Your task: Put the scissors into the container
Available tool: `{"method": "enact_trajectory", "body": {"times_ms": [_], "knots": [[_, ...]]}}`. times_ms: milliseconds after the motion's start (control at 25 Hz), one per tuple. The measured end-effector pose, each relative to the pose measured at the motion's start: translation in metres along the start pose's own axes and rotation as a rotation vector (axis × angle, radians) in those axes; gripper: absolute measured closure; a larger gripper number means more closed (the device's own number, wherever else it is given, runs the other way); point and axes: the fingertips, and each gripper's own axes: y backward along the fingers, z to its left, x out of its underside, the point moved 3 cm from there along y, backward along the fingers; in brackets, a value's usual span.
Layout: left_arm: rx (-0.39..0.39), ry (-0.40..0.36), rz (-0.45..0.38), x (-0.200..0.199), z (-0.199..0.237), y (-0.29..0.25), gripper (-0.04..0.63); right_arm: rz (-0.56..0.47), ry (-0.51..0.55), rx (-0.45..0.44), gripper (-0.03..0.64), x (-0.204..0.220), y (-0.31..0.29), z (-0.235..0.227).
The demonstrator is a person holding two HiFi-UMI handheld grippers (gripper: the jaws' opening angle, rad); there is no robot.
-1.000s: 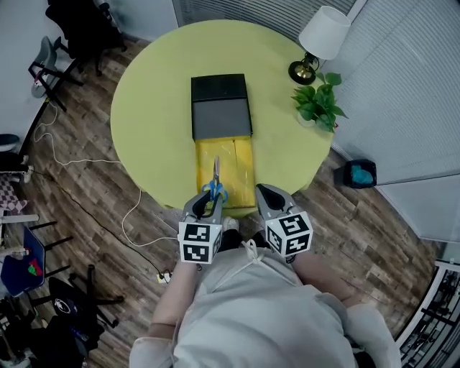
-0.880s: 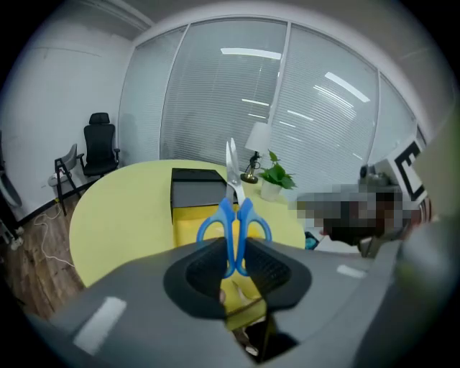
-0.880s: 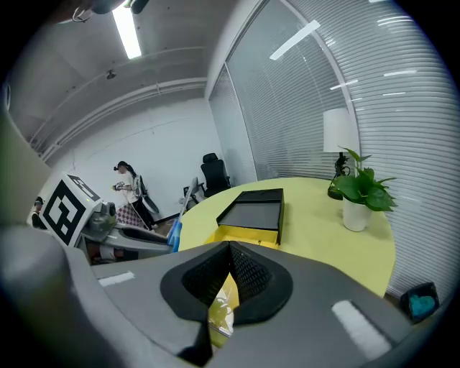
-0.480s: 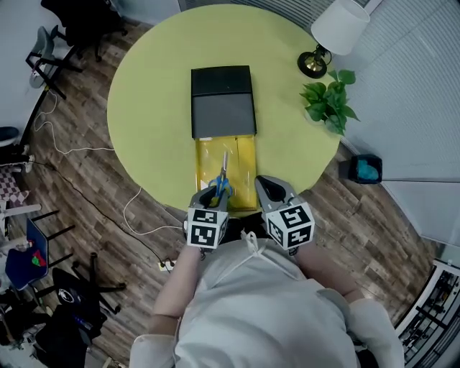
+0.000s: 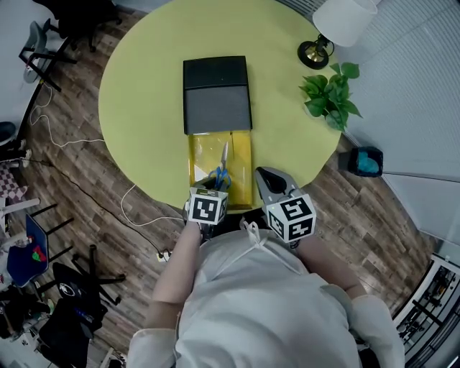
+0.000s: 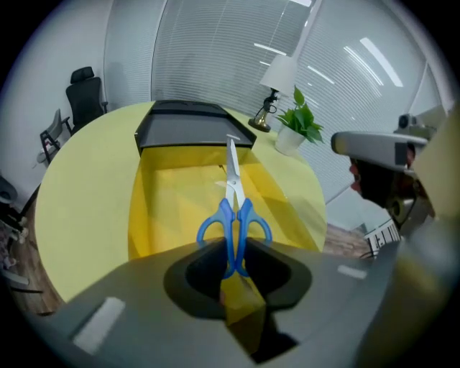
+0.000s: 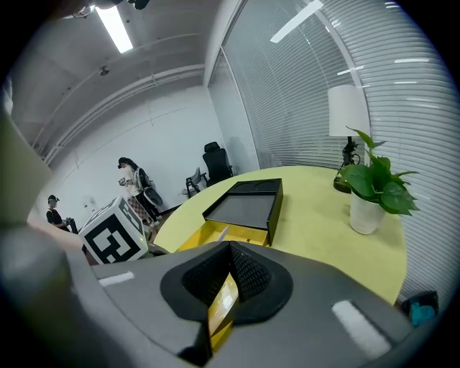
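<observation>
Blue-handled scissors (image 5: 221, 171) hang low over the open yellow drawer (image 5: 200, 154) of a black container (image 5: 217, 93), blades pointing at the black box. My left gripper (image 5: 213, 188) is shut on the handle rings at the drawer's near end. In the left gripper view the scissors (image 6: 233, 215) stick out straight ahead of the left gripper (image 6: 233, 269), above the drawer (image 6: 165, 201). My right gripper (image 5: 264, 176) is just right of the drawer's front corner, jaws together. In the right gripper view only a thin yellow sliver shows at the right gripper (image 7: 228, 277).
The container sits mid-table on a round yellow table (image 5: 140, 108). A white lamp (image 5: 338, 21) and a potted plant (image 5: 330, 97) stand at the far right edge. Chairs and cables lie on the wooden floor at the left (image 5: 43, 144). People stand far off in the room (image 7: 133, 183).
My left gripper has moved forward with the scissors, so they now lie further over the yellow drawer. The right gripper has stayed beside the drawer's front corner.
</observation>
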Motion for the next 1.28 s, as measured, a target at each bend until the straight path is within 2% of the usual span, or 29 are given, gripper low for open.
{"method": "enact_trajectory", "body": {"times_ms": [240,480,600,840,920,1280], "knots": [[-0.015,-0.027,0.071,0.002,0.003,-0.013,0.515,0.002,-0.004,0.0,0.618,-0.004,-0.003,-0.009],[-0.009,0.058,0.133,0.01,0.007,-0.02,0.514,0.008,0.0,0.004,0.618,-0.006,-0.004,-0.015],[0.01,0.066,0.154,0.01,0.007,-0.019,0.514,0.01,-0.002,0.008,0.618,-0.008,-0.004,-0.019],[-0.01,0.047,0.151,0.009,0.004,-0.021,0.511,0.026,0.012,0.001,0.618,-0.006,-0.004,-0.024],[-0.006,0.046,0.152,0.009,0.002,-0.022,0.483,0.033,0.015,0.005,0.618,-0.004,-0.003,-0.027],[-0.005,0.096,0.129,0.009,0.002,-0.02,0.485,0.017,0.016,0.011,0.618,-0.009,0.003,-0.031]]}}
